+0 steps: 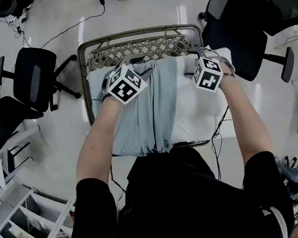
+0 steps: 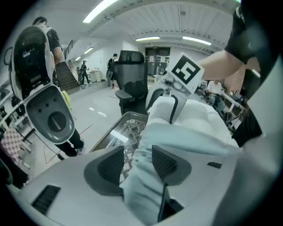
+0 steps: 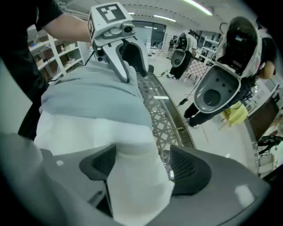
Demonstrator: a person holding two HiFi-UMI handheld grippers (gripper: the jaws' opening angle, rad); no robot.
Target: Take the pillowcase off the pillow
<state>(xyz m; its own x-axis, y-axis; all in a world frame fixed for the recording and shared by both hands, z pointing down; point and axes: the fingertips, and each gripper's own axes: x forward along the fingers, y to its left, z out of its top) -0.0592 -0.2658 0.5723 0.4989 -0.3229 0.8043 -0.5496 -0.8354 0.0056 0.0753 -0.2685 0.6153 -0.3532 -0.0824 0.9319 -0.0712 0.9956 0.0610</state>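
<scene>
Head view, left to right: black mesh-backed office chair point(image 1: 35, 76) on glossy pale floor point(image 1: 66, 147), well apart from grey woven-lattice rack with rounded metal rim point(image 1: 140, 49). Within that rim, rumpled pale blue cloth pillowcase point(image 1: 138, 117) bunched over the left half of plump white pillow point(image 1: 197, 115), right half bare. Second black office chair point(image 1: 240, 29) near the rack's right corner.

Left gripper view: left hand-held gripper point(image 2: 137, 165) spread, soft fold of pillowcase between ribbed dark pads point(image 2: 166, 163), lattice visible through the gap at the left pad.

Right gripper view: right hand-held gripper point(image 3: 139, 165) likewise spread, smooth white pillow corner between the pads, rim and lattice showing beside the right pad. Pads unseen from above.
</scene>
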